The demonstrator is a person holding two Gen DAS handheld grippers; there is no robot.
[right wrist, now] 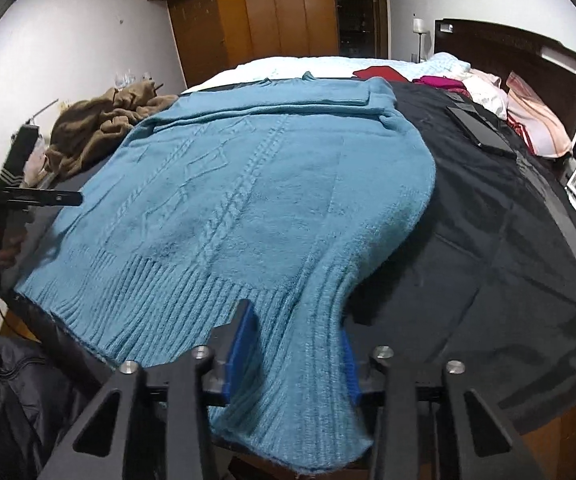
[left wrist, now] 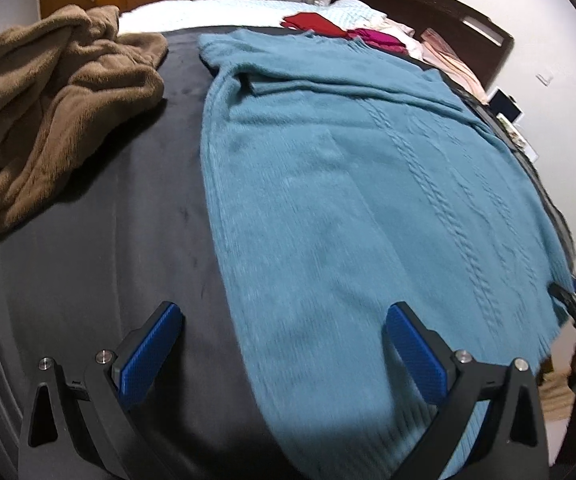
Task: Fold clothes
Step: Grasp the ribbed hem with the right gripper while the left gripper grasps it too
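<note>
Sweater [right wrist: 272, 184], teal cable-knit, lies flat on a black sheet [left wrist: 100, 240] over the bed, sleeves folded across its far end. Left: brown fleece blanket [left wrist: 52, 112] heaped beside it; left gripper [left wrist: 284, 344] hangs wide open over the sweater's left edge, holding nothing. Right gripper [right wrist: 296, 344] has a ribbed hem corner between its narrowed jaws; real pinch uncertain. Knit looks soft, limp, stretchy; best held at ribbed hem corners. Wooden wardrobe [right wrist: 272, 8], dark headboard [right wrist: 500, 52] behind.

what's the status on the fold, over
Left gripper open over the sweater edge. Right gripper around the ribbed cuff, grip unclear. Sweater flat on the dark sheet. Nothing in the way.
</note>
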